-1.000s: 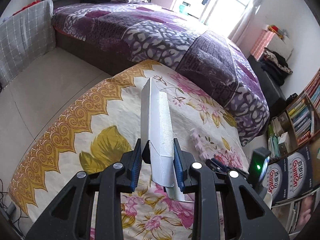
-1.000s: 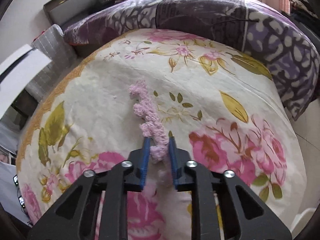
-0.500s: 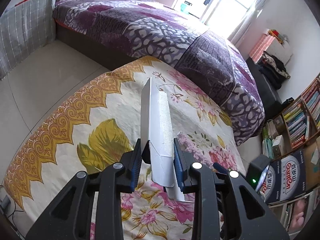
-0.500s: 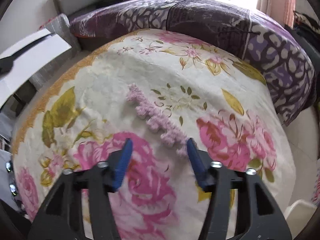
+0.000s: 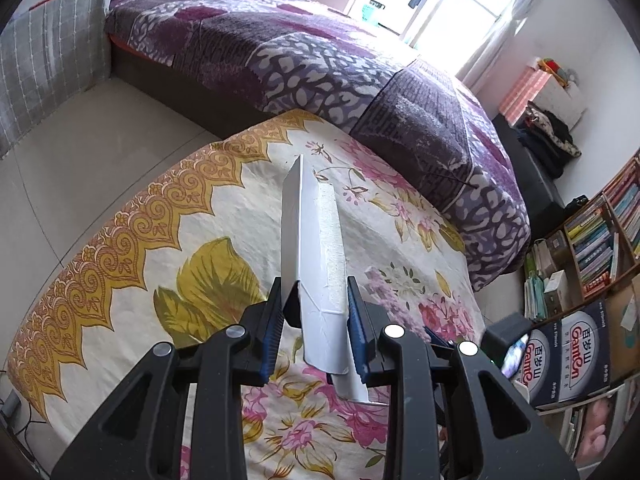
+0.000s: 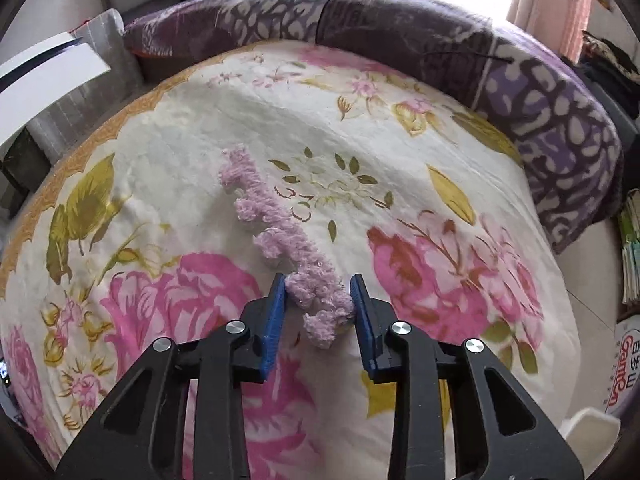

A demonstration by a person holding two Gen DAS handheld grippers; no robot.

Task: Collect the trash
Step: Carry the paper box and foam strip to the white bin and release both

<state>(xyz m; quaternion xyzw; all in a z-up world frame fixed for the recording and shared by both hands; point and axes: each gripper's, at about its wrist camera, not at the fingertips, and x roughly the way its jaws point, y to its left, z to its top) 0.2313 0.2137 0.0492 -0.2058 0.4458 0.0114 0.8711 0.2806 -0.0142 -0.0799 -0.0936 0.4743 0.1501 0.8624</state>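
Observation:
My left gripper is shut on a long white folded card piece, held upright above the floral blanket. The same white piece shows at the upper left of the right wrist view. A pink fluffy yarn strip lies on the floral blanket. Its near end sits between the blue pads of my right gripper, whose jaws are closing and touch it on both sides. The strip's far end peeks out to the right of the left gripper's fingers.
A bed with a purple patterned quilt borders the blanket at the back. A grey checked cushion and tiled floor lie left. Bookshelves and printed cartons stand right. A white container sits at the lower right.
The right gripper let go of the pink strip, opened wide, shifted slightly, and has closed again around the strip's near end. The left gripper kept still with the white piece.

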